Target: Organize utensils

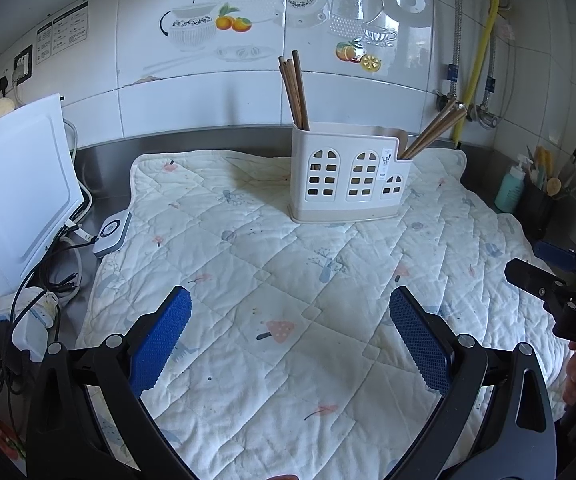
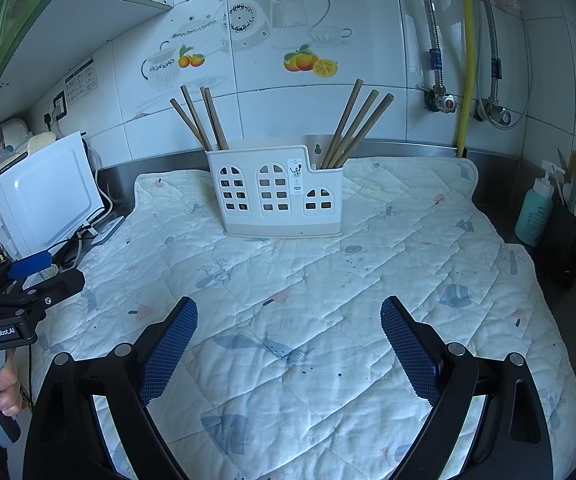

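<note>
Tiled kitchen wall (image 2: 368, 20) behind, printed with teapots and oranges; steel counter (image 1: 104, 148) below, covered by quilted white mat (image 1: 288, 300).

Utensil holder (image 2: 280, 192): white plastic, window-shaped cut-outs, upright near back edge of mat.
- Left compartment: four wooden chopsticks (image 2: 200, 120), leaning left.
- Right, lower compartment: second bundle of chopsticks (image 2: 356, 128), leaning right.
- No utensils lying loose on mat.

Left gripper (image 1: 290, 336): jaws spread wide, blue pads (image 1: 160, 344) well apart, nothing between them; positioned above near part of mat, well short of holder. Fingers of a hand (image 2: 6, 392) visible on its handle in right wrist view.

Right gripper (image 2: 290, 348): jaws likewise fully apart, empty, above near part of mat, facing holder.

Surroundings:
- White appliance (image 1: 12, 196) at left, cables and power strip (image 1: 28, 312) beside it.
- Teal pump bottle (image 2: 536, 208) and black caddy (image 2: 568, 240) of kitchen tools at right, off mat.
- Yellow hose (image 2: 466, 52) and steel pipes on wall at right.
</note>
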